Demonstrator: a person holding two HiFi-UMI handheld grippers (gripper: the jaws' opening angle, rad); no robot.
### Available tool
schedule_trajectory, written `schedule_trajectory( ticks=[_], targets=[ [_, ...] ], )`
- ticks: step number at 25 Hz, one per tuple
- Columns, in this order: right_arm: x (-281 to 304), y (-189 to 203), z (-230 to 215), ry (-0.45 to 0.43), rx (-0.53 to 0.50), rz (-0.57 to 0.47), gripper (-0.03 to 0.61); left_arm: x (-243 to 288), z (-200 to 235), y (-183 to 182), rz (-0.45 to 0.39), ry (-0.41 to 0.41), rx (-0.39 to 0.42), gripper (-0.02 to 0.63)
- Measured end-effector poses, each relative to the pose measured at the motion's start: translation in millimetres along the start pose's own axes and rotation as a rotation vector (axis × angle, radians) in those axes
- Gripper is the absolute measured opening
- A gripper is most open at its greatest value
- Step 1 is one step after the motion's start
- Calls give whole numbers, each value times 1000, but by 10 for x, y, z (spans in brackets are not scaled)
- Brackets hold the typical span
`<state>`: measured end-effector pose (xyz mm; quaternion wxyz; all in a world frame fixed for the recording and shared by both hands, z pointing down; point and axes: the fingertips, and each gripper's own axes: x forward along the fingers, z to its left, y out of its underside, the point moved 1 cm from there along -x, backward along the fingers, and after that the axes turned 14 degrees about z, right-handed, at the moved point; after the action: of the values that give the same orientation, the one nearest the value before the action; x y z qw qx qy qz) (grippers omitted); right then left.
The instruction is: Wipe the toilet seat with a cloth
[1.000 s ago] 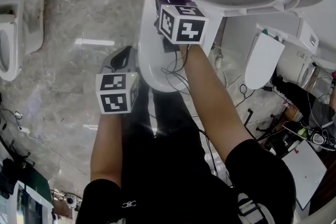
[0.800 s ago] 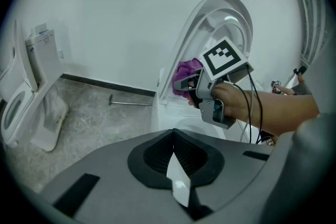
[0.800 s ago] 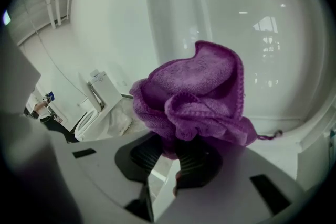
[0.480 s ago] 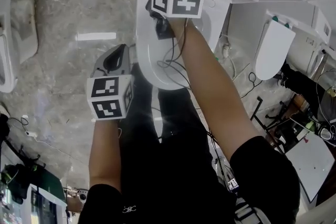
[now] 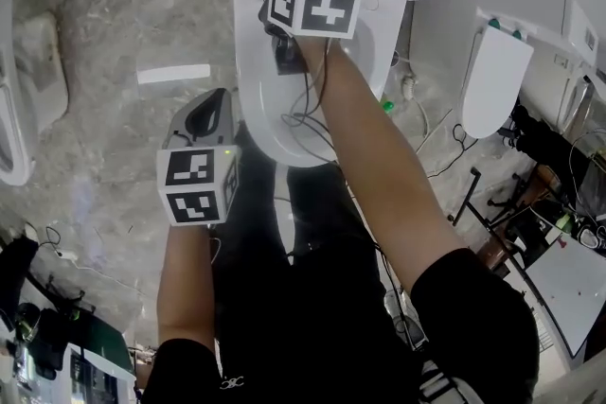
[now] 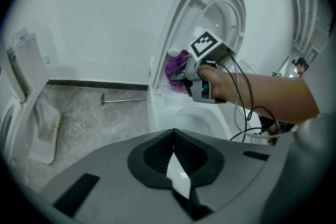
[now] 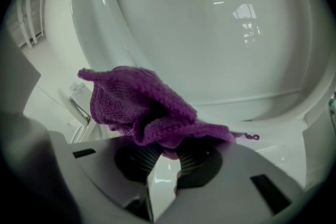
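A purple cloth [image 7: 136, 105] is clamped in the closed jaws of the right gripper [image 7: 167, 160] and is held close before the raised toilet seat [image 7: 89, 34], low down. The left gripper [image 6: 176, 168] is seen shut and empty, beside the toilet bowl [image 5: 270, 109].

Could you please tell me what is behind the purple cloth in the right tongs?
The toilet's raised white lid fills the view behind the purple cloth, gripped by the right tongs. The patch it covers, and any contact, is hidden.
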<state>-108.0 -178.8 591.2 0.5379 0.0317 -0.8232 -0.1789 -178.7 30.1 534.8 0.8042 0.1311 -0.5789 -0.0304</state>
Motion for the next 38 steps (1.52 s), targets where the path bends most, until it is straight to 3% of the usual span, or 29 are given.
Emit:
schedule_trajectory(
  ticks=[8, 15, 17, 20, 28, 33, 38],
  targets=[
    [-50, 176, -489, 50, 45, 29, 77, 84, -149, 6, 17, 7, 22, 6],
    [-203, 311, -1341, 115, 246, 17, 77, 210, -400, -14, 41, 17, 53, 6],
    [-298, 304, -1537, 140, 263, 8, 77, 247, -481, -31, 46, 18, 68, 6],
    [-447, 293, -1783, 186, 261, -23, 77, 310, -615, -56, 53, 19, 82, 6],
    [-882, 253, -2399, 242, 370, -140, 77, 397, -987, -143, 51, 28, 122, 6],
    [-1127, 200, -2545, 237, 426, -227, 77, 393, -1157, -186, 51, 27, 133, 6],
    [-1278, 136, -2461, 217, 381, -282, 77, 384, -1243, -179, 42, 27, 144, 6]
  ],
)
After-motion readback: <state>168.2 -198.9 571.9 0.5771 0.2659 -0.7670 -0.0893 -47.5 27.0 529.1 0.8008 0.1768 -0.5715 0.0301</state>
